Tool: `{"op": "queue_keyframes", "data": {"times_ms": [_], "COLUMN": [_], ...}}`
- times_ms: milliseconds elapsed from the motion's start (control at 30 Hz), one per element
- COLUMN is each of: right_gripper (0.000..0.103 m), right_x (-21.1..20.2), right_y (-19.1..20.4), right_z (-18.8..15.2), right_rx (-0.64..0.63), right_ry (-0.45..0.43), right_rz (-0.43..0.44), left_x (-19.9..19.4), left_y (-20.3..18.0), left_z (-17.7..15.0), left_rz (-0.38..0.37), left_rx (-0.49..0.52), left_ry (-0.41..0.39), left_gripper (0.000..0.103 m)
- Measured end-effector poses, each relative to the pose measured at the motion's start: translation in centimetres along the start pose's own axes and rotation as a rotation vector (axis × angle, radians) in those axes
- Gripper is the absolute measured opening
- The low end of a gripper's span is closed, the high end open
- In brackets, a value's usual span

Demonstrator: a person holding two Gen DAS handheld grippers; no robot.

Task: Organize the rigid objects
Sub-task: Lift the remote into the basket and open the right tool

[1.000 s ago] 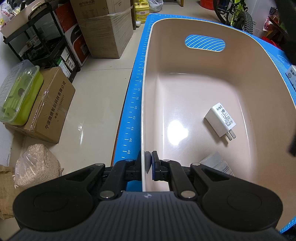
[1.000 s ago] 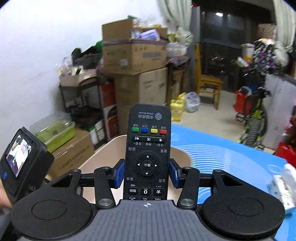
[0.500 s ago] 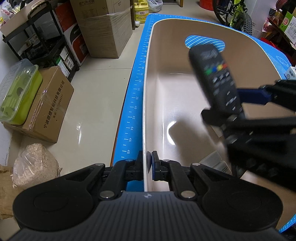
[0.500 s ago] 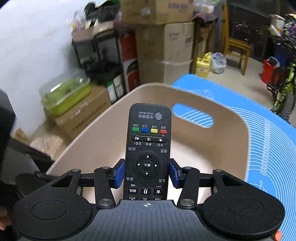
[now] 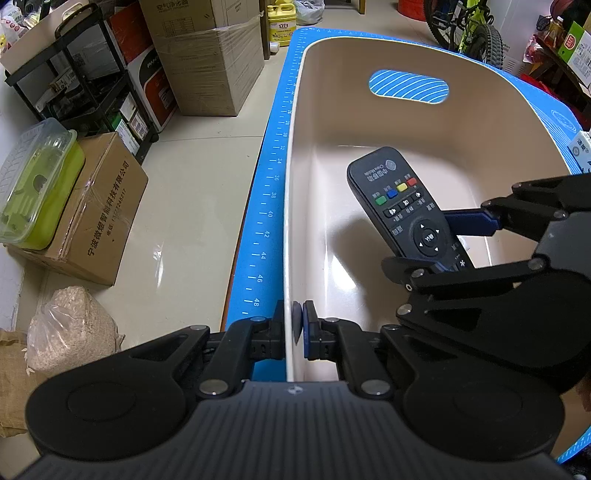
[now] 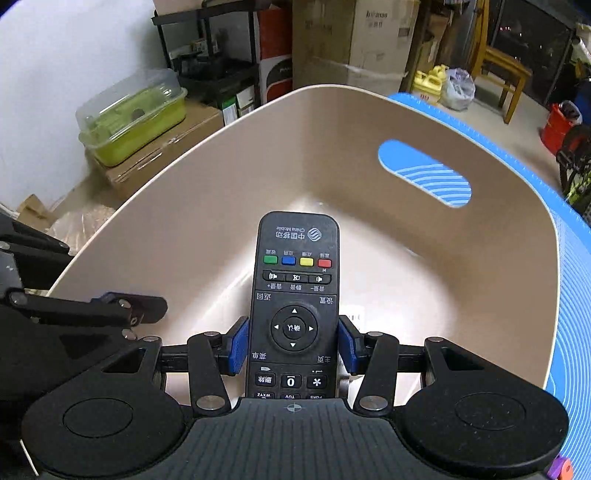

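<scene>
A black remote (image 6: 293,295) with coloured buttons is clamped between the blue pads of my right gripper (image 6: 293,343), which is shut on it. The remote (image 5: 402,206) points down into a beige plastic basin (image 5: 498,122), tilted above its floor. My left gripper (image 5: 293,326) is shut on the basin's near left rim (image 5: 287,258), one pad on each side of the wall. The right gripper (image 5: 452,243) reaches in from the right in the left wrist view. A bit of white paper (image 6: 352,314) shows on the basin floor beside the remote; the rest there is hidden.
The basin (image 6: 406,122) sits on a blue mat (image 5: 266,206) with a ruler scale along its left edge. Left of the table on the floor stand cardboard boxes (image 5: 107,218), a green lidded container (image 5: 35,184), a black shelf (image 5: 81,74) and a sack (image 5: 70,328). A bicycle (image 5: 469,26) stands at the back.
My right gripper has come down with the remote from above the room view into the basin and tipped forward. It now covers the white charger seen before. The left gripper has stayed on the rim.
</scene>
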State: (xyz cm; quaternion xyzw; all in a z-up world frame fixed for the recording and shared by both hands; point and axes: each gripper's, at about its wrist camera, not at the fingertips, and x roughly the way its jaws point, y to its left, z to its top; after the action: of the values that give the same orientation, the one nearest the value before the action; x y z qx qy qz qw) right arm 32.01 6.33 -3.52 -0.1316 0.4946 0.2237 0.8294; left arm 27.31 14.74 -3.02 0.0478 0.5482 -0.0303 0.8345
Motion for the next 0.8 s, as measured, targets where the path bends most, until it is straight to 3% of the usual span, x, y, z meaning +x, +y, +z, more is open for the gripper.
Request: {"op": "queue_keyframes", "data": {"times_ms": [567, 700, 800], "right_gripper": [0.054, 0.066, 0.066], "right_x": [0.3, 0.6, 0.5], "right_y": [0.3, 0.6, 0.4], "right_z": [0.8, 1.2, 1.2], "right_rx": [-0.075, -0.083, -0.065], "right_ry": [0.017, 0.028, 0.025], "right_rz": [-0.05, -0.062, -0.051], "left_x": [0.0, -0.1, -0.2], "left_y": [-0.1, -0.2, -0.2], "left_z": [0.1, 0.1, 0.1], "left_rz": [0.001, -0.001, 0.0], "left_rx": [0.0, -0.002, 0.001], "left_ry": [0.001, 0.001, 0.001], "left_gripper": [0.01, 0.011, 0.011]}}
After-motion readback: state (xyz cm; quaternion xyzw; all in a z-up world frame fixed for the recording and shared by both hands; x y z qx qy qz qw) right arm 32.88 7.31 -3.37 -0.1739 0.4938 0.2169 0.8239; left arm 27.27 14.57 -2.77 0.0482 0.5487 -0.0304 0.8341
